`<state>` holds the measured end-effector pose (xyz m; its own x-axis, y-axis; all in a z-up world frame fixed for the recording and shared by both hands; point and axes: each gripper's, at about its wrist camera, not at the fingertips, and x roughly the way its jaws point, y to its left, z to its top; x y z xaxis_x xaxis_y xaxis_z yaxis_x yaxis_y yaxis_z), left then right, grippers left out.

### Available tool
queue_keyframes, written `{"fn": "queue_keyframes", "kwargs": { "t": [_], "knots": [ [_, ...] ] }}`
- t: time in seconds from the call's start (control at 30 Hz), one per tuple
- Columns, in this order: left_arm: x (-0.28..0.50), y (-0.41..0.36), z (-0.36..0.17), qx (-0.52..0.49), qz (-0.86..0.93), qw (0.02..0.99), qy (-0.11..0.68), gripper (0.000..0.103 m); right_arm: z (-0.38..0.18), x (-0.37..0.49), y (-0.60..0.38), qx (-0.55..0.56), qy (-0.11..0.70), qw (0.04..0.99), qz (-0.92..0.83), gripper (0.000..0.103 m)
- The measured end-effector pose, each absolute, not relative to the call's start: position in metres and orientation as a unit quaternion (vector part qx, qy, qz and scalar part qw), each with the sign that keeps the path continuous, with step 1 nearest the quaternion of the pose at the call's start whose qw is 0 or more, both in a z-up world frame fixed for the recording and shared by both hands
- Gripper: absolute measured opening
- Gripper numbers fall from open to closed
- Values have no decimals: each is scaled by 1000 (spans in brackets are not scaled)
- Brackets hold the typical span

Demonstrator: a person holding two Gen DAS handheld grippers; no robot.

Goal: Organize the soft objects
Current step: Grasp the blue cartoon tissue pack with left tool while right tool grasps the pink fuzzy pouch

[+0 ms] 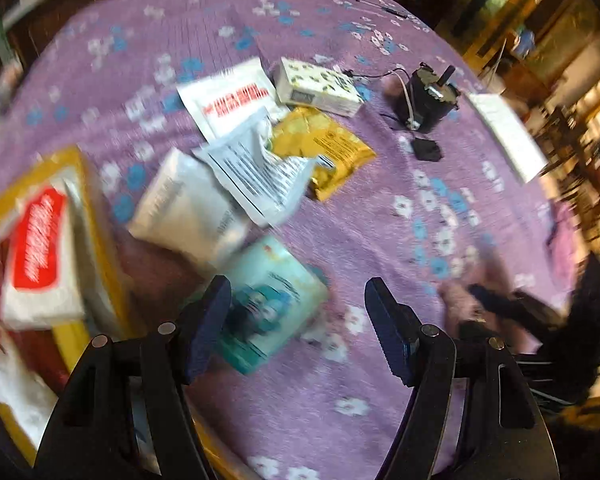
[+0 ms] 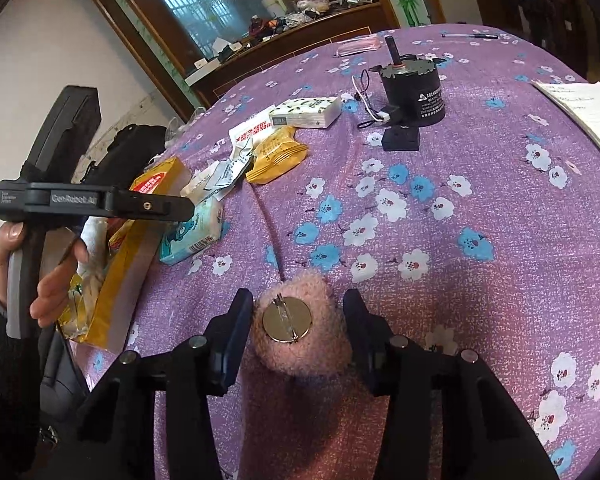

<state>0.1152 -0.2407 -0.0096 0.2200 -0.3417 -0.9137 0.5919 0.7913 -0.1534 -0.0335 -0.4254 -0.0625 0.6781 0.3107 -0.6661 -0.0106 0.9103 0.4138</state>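
In the right wrist view, a pink plush brooch [image 2: 304, 332] lies pin side up on the purple flowered cloth, and my right gripper [image 2: 298, 324] is shut on it, a pad touching each fuzzy side. In the blurred left wrist view, my left gripper [image 1: 300, 320] hangs open, pointing steeply down, with nothing gripped. A teal tissue pack [image 1: 272, 304] lies on the cloth under its left finger [image 1: 208, 320]. Left of it stands a yellow box [image 1: 96, 216] holding a red-and-white tissue pack [image 1: 40, 248]. The teal pack [image 2: 194, 228] and yellow box [image 2: 128, 256] also show in the right wrist view.
Mid-table lies a heap: a white pouch [image 1: 188, 208], a printed sachet [image 1: 256, 172], a yellow snack pack [image 2: 278, 154] and a patterned tissue pack [image 2: 306, 112]. A black motor [image 2: 414, 92] with wires, a black square [image 2: 400, 138] and papers [image 2: 580, 112] lie farther right.
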Motion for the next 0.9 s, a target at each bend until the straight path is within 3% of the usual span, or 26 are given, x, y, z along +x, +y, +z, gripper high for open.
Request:
{"fn": "queue_keyframes", "kwargs": {
  "t": [0.2,0.57,0.67,0.9],
  "knots": [
    [144,-227,-27,40,-294,766,570,70,-63,-34,-427,198,393,894,90,47],
    [87,-228,-24,89,-287,755,583,70,-63,-36,-428,205,389,893,92,47],
    [90,-235,-22,131,-255,782,553,70,-63,-36,-427,202,390,894,92,47],
    [111,-241,-34,118,-263,781,554,70,-64,-37,-428,204,389,894,94,47]
  ]
}}
